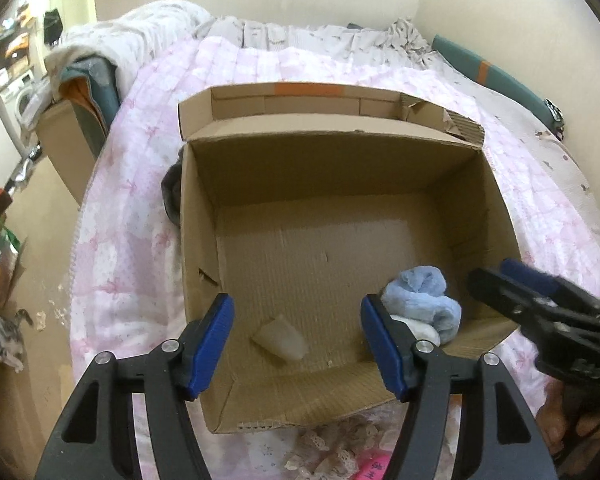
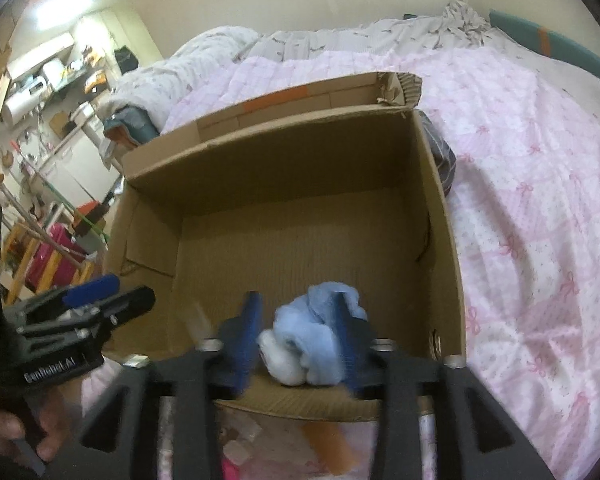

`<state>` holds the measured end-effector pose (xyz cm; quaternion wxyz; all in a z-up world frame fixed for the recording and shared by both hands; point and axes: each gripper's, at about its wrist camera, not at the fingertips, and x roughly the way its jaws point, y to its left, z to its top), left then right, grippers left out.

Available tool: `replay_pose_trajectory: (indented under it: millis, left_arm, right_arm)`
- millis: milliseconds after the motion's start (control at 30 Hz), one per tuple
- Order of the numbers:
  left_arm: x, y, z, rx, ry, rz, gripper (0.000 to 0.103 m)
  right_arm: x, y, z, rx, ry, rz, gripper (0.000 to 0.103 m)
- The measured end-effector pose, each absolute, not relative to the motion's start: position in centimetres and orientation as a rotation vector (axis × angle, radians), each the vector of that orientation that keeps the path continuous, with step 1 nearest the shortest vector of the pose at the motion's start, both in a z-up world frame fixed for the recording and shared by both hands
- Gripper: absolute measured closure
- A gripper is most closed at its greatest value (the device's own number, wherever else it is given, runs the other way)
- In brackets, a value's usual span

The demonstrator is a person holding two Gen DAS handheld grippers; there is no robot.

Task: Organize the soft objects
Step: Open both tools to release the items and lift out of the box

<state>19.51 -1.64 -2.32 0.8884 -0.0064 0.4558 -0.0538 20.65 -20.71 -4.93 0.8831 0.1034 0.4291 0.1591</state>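
Observation:
An open cardboard box (image 1: 204,216) (image 2: 440,208) sits on a bed with a pink quilt. A light blue and white fuzzy sock bundle (image 1: 424,300) (image 2: 316,332) lies in its near right corner. A small pale translucent piece (image 1: 280,340) lies on the box floor. My left gripper (image 1: 296,344) is open and empty over the near edge of the box, its fingers either side of the pale piece. My right gripper (image 2: 298,336) is partly open, blurred, its fingers either side of the sock bundle; whether they touch it is unclear. It also shows in the left wrist view (image 1: 500,276).
The pink quilt (image 1: 132,208) (image 2: 540,200) covers the bed around the box. A dark object (image 1: 170,196) (image 2: 444,156) lies against the box's outer wall. Lace and pink items (image 1: 340,452) lie in front of the box. Cluttered shelves and furniture stand at left (image 2: 52,80).

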Motion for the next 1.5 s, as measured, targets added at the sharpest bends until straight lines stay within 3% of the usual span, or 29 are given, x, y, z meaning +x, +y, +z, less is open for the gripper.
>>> replay_pose_trajectory:
  millis: [33,100,400,633,867,1500]
  left_arm:
    - [19.3,-1.7,-2.2,-0.006,0.936,-0.108,0.04]
    - [19.0,-1.8,-1.8,0.01,0.913,-0.088,0.04]
    - [17.9,-1.5,-0.5,0.007,0.869,-0.065,0.04]
    - [15.7,-1.2,1.3,0.033,0.768,-0.019,0.04]
    - [13.0,0.1,1.6,-0.025,0.784,0.016,0.04]
    - [8.6,0.8,-0.9,-0.07,0.907,0.053,0.04]
  right_arm:
    - [20.4,-20.8,-4.6,0.221,0.872,0.331,0.015]
    - [20.4,-20.7,-4.2,0.202,0.864,0.326,0.01]
    - [20.4,-20.7,-4.3,0.191,0.876,0.312,0.01]
    - [19.0,-21.8,-3.4,0.25,0.842,0.33,0.003]
    - [16.6,-22.2,-1.9,0.237,0.77,0.324,0.0]
    - [10.9,-23.3,-2.8,0.23,0.88,0.307,0.0]
